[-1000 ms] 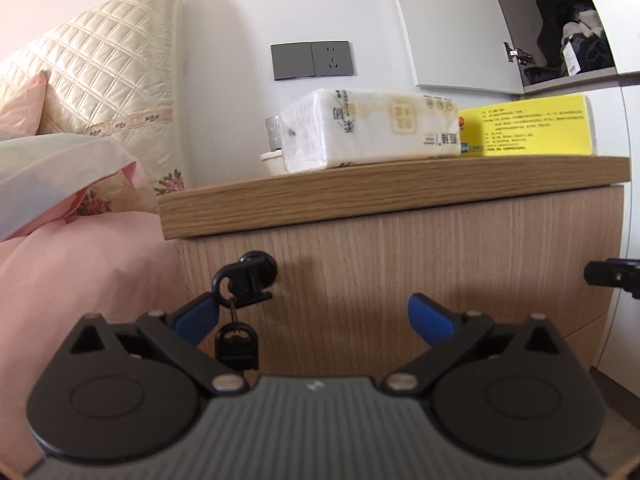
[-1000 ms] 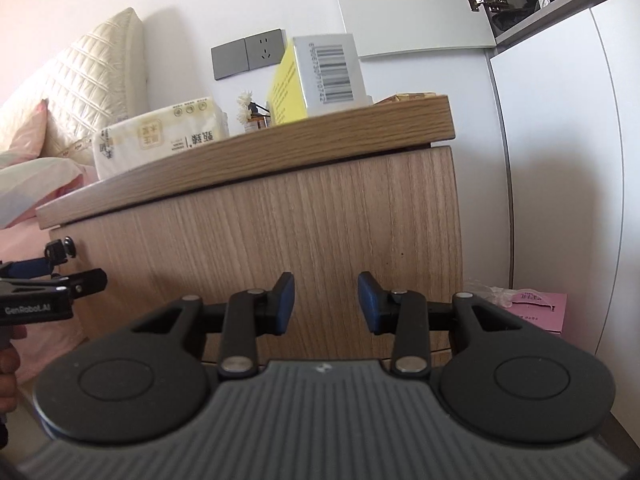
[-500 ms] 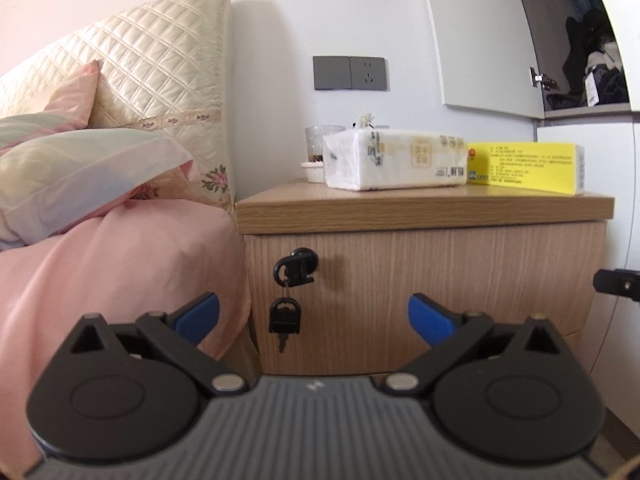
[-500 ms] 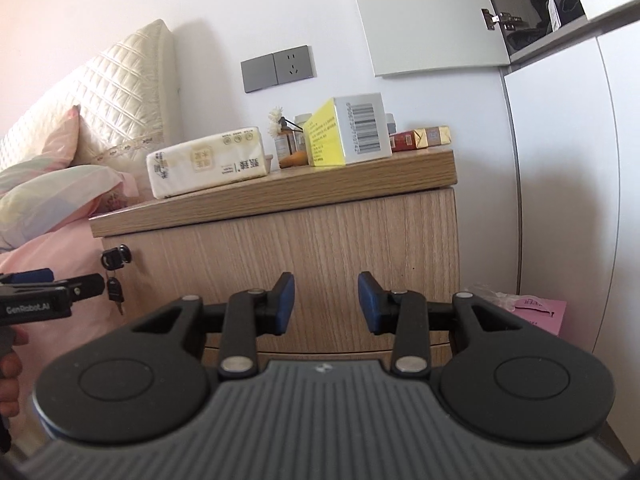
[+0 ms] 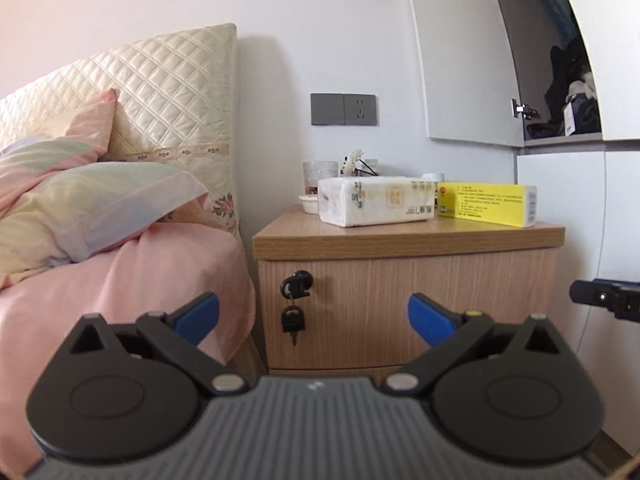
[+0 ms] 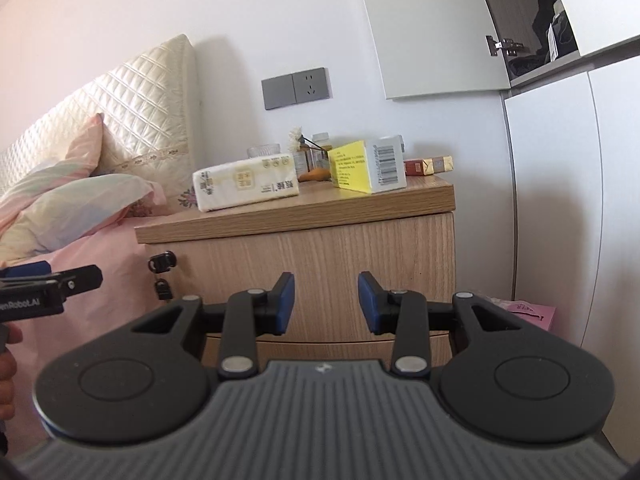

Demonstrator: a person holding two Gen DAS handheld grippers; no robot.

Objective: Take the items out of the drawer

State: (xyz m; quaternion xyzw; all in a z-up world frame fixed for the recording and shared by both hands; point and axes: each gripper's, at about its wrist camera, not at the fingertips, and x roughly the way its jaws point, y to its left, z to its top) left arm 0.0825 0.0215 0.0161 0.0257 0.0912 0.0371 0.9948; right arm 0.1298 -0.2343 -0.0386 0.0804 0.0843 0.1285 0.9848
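My left gripper [image 5: 313, 317] gapes wide, empty; right gripper [image 6: 326, 304] half-open, empty. Both face the closed drawer [image 5: 404, 304], keys [image 5: 295, 300] hanging in its lock. Tissues [image 5: 376, 200] and yellow box [image 5: 486, 203] sit on top, bed [image 5: 120, 280] left.

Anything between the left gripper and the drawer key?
Nothing. In the left wrist view the stretch from the left gripper to the key in the drawer front is bare.

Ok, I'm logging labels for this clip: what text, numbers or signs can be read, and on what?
"enRobot.AI", cut at the frame edge: left gripper body.
Yellow box: barcode only; digits and print too small.
Tissue pack: print too small.
Pink bag: writing blurred.
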